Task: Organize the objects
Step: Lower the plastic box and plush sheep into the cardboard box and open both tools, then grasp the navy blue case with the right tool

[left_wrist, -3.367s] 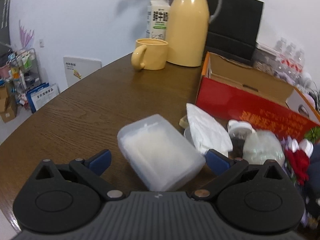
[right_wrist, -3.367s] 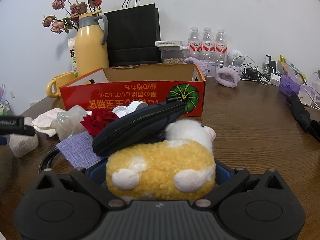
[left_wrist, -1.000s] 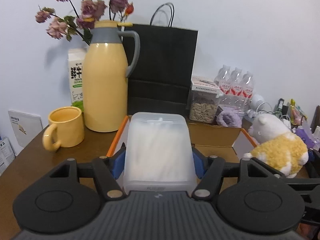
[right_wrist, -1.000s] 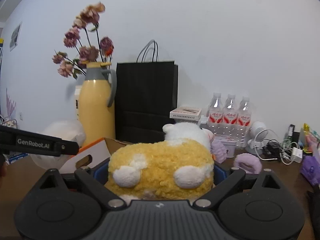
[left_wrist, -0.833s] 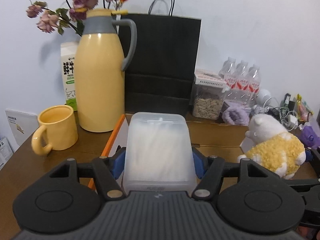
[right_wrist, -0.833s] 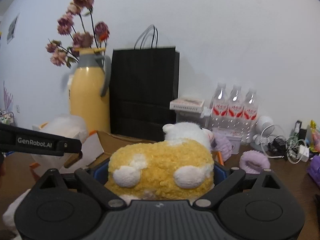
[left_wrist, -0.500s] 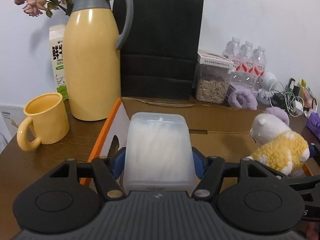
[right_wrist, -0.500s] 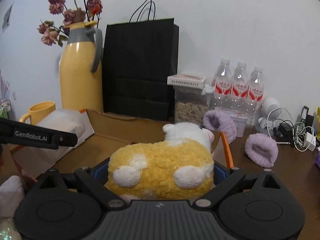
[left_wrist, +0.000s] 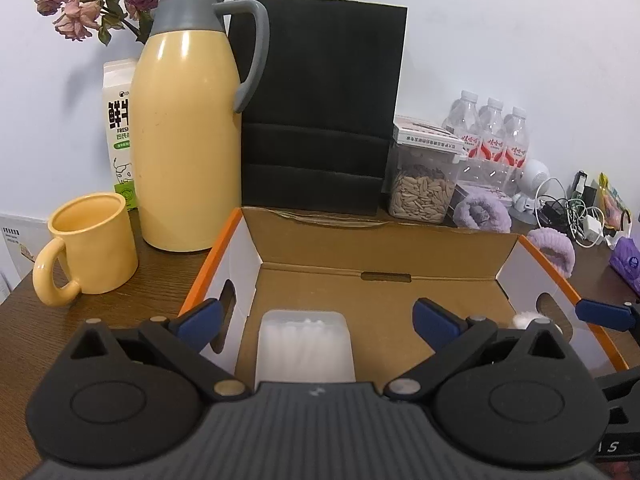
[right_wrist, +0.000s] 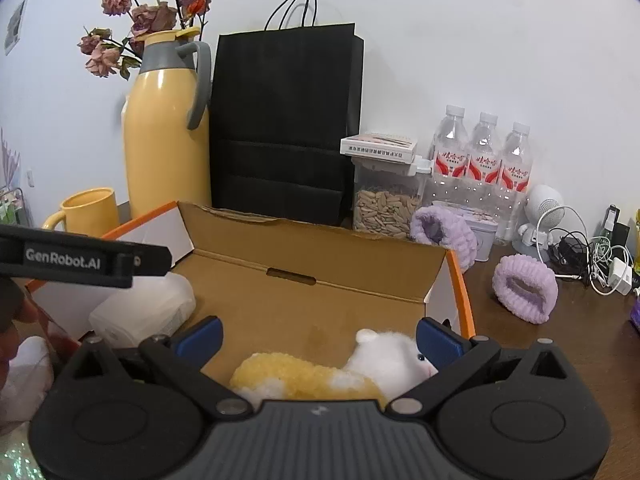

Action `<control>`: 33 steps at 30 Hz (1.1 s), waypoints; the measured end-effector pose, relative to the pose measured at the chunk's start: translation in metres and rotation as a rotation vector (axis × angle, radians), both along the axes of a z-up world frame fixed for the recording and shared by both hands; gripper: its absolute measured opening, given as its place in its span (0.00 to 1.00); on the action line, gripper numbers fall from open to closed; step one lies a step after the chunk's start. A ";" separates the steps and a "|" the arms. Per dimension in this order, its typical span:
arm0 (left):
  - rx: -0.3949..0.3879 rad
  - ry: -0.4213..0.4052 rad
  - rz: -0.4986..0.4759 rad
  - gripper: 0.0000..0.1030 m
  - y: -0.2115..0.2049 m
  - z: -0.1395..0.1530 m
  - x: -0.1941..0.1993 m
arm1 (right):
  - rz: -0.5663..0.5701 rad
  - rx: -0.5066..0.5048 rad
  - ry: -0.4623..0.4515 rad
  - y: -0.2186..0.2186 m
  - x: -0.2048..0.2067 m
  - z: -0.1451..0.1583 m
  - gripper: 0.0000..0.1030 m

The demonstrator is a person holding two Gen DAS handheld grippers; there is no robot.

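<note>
My left gripper [left_wrist: 318,318] hangs over the open cardboard box [left_wrist: 380,256], its jaws opening wide. The clear plastic case [left_wrist: 306,344] lies on the box floor below and between the blue pads [left_wrist: 200,316], touching neither. My right gripper [right_wrist: 318,338] is over the right part of the same cardboard box [right_wrist: 312,256], jaws opening too. The yellow and white plush sheep [right_wrist: 320,376] lies on the box floor under it, free of the pads [right_wrist: 436,340]. The right wrist view also shows the plastic case [right_wrist: 144,312] at the left, under the left gripper's body [right_wrist: 80,260].
Behind the box stand a yellow thermos [left_wrist: 188,136], a yellow mug [left_wrist: 92,244], a milk carton [left_wrist: 118,128], a black paper bag [left_wrist: 320,108], a seed jar [left_wrist: 424,184] and water bottles [left_wrist: 492,140]. Purple headbands [right_wrist: 524,288] and cables [right_wrist: 580,248] lie on the table at the right.
Both grippers sank over the cardboard box and opened. The plastic case and the plush sheep left the pads and now lie on the box floor.
</note>
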State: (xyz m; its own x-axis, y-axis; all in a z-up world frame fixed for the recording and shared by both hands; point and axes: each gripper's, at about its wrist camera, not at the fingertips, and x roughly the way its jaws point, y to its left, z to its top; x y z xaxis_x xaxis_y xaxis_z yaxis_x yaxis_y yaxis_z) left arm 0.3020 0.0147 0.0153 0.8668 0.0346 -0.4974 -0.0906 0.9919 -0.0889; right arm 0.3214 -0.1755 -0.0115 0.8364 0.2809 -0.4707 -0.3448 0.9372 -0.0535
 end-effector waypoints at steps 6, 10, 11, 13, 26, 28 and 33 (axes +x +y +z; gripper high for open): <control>0.005 -0.043 0.010 1.00 -0.003 0.012 -0.011 | -0.012 -0.012 -0.031 0.001 -0.012 0.009 1.00; 0.019 -0.080 0.009 1.00 -0.006 0.022 -0.026 | -0.019 -0.023 -0.062 0.003 -0.027 0.016 1.00; 0.019 -0.086 0.007 1.00 -0.007 0.024 -0.031 | -0.021 -0.022 -0.066 0.003 -0.031 0.019 1.00; 0.020 -0.096 0.004 1.00 -0.007 0.029 -0.041 | -0.023 -0.021 -0.073 0.003 -0.039 0.023 1.00; 0.047 -0.127 0.029 1.00 0.002 0.050 -0.113 | -0.055 -0.010 -0.094 -0.005 -0.105 0.041 1.00; 0.048 -0.125 0.033 1.00 0.005 0.052 -0.123 | -0.061 -0.012 -0.091 -0.006 -0.116 0.041 1.00; 0.050 -0.107 0.043 1.00 0.011 0.052 -0.144 | -0.077 -0.018 -0.074 -0.010 -0.141 0.038 1.00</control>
